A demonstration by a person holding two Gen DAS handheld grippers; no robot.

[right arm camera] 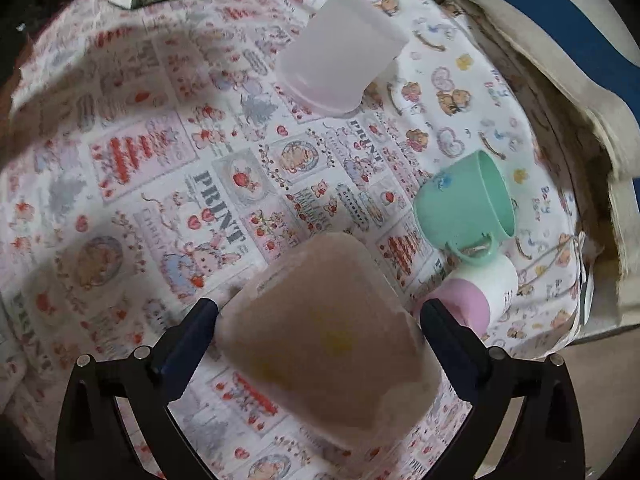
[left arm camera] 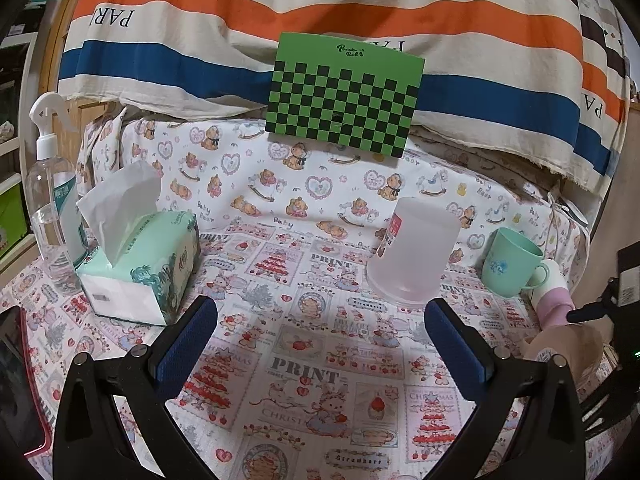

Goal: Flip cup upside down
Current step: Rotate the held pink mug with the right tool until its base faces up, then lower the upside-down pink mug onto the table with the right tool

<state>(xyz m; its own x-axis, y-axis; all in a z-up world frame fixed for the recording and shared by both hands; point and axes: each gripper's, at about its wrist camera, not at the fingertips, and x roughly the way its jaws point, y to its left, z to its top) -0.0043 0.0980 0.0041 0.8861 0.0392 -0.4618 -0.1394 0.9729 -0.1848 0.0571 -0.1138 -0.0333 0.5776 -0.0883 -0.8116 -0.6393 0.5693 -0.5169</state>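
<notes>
We see brown cup tilted between right tongs – fingers flank it, grip uncertain; left tongs released, empty, farther off.

open cloth centre, cups crowd right

A tissue box sits beside a spray bottle, with a green checkerboard behind.

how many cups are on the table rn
4: translucent white cup upside down mid-table, green mug right of it, pink-and-white cup beside the mug, brownish cup between the right gripper jaws.
</notes>
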